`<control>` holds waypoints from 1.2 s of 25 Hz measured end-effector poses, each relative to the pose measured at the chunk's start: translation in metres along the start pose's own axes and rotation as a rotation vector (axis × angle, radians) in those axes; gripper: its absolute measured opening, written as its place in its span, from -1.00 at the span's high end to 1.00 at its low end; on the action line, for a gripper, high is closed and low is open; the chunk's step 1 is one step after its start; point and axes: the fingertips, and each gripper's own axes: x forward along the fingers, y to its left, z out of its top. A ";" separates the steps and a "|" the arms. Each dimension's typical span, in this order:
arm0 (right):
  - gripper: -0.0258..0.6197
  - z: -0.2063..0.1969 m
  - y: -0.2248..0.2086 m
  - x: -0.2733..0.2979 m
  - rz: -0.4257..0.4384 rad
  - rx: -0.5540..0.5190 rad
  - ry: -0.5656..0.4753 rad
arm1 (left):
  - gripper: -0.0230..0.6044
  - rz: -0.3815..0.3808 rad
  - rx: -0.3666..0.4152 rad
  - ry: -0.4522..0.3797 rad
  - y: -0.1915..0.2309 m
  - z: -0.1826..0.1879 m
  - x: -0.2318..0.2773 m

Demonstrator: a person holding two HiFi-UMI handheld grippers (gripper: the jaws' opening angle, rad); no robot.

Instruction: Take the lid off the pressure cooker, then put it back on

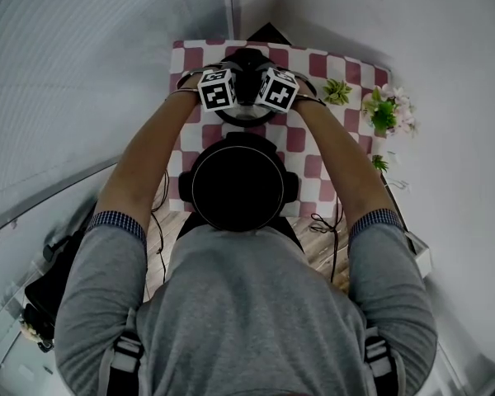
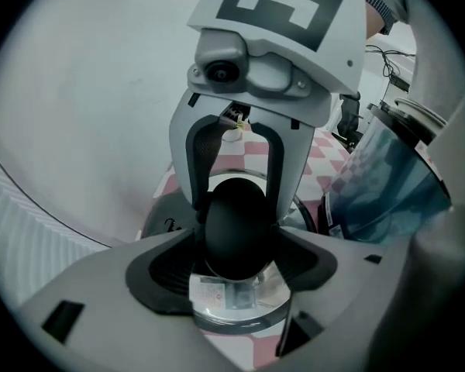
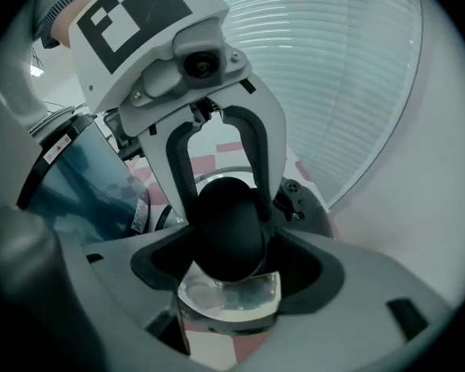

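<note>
The pressure cooker's black pot (image 1: 235,186) stands on the near part of the checked tablecloth (image 1: 313,64). Beyond it is the glass lid (image 1: 246,114) with its metal rim and black knob (image 1: 249,60). My left gripper (image 1: 233,77) and right gripper (image 1: 264,77) meet at that knob from opposite sides. In the left gripper view the knob (image 2: 234,227) sits between my left gripper's (image 2: 234,262) jaws, above the lid's glass (image 2: 232,297). The right gripper view shows the same: knob (image 3: 229,227), right gripper (image 3: 229,258), glass (image 3: 229,297). Both are shut on the knob.
A blue-tinted clear container (image 2: 387,177) with a label stands close beside the lid, also in the right gripper view (image 3: 85,177). Small potted plants (image 1: 385,110) line the table's right edge. Cables (image 1: 323,221) hang off the near side. Walls close in behind and to the left.
</note>
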 end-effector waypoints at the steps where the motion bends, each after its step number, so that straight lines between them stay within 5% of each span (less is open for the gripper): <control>1: -0.12 -0.001 0.000 0.002 0.011 0.000 0.003 | -0.11 -0.009 0.000 0.004 0.000 0.001 0.002; 15: 0.02 -0.007 0.006 0.009 0.059 -0.073 0.037 | -0.03 -0.093 0.016 0.040 -0.007 -0.005 0.008; 23: 0.02 0.004 0.006 -0.011 0.025 -0.076 0.030 | -0.03 -0.046 0.046 0.020 -0.001 0.005 -0.009; 30: 0.02 0.031 -0.011 -0.056 -0.090 -0.121 0.022 | -0.03 0.029 0.107 -0.010 0.015 0.034 -0.054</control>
